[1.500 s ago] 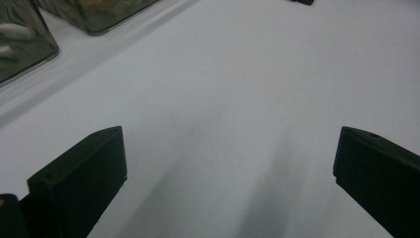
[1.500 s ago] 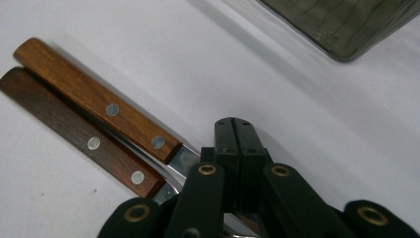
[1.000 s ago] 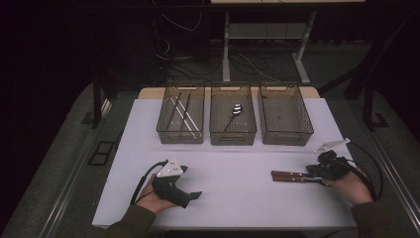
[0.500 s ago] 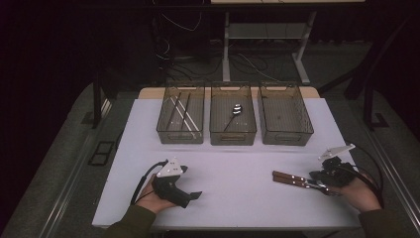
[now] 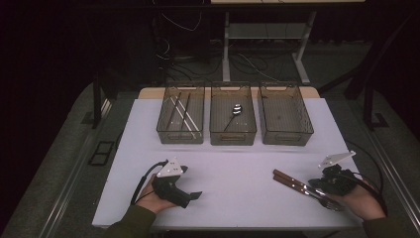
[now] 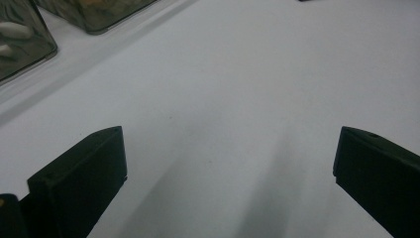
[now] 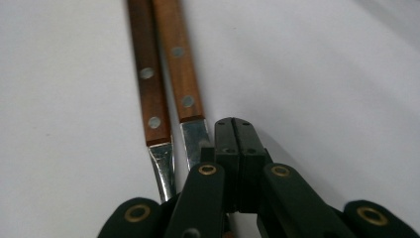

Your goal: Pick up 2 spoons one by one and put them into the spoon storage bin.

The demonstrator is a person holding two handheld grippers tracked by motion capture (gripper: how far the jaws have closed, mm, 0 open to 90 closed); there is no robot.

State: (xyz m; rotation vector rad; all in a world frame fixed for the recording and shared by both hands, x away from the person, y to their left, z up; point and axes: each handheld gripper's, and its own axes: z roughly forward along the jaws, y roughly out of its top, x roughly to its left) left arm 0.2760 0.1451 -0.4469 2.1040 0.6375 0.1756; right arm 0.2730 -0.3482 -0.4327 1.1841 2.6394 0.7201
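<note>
Two wood-handled utensils [image 7: 166,84] lie side by side at the table's [image 5: 237,163] near right, just beside our right gripper [image 7: 236,130], jaws closed, empty. Left gripper [image 6: 223,173]: wide open, empty. We should open before straddling one handle.

Both handheld grippers are matte black. The left gripper [image 5: 194,195] carries a pale grey three-cornered plate on top, with a black cable looping from its rear; its blocky jaws show small round holes. The right gripper [image 7: 236,130] has the same grey plate, a trailing black cable and brass-ringed pivots. An olive-green sleeve [image 5: 130,223] covers the left forearm.
</note>
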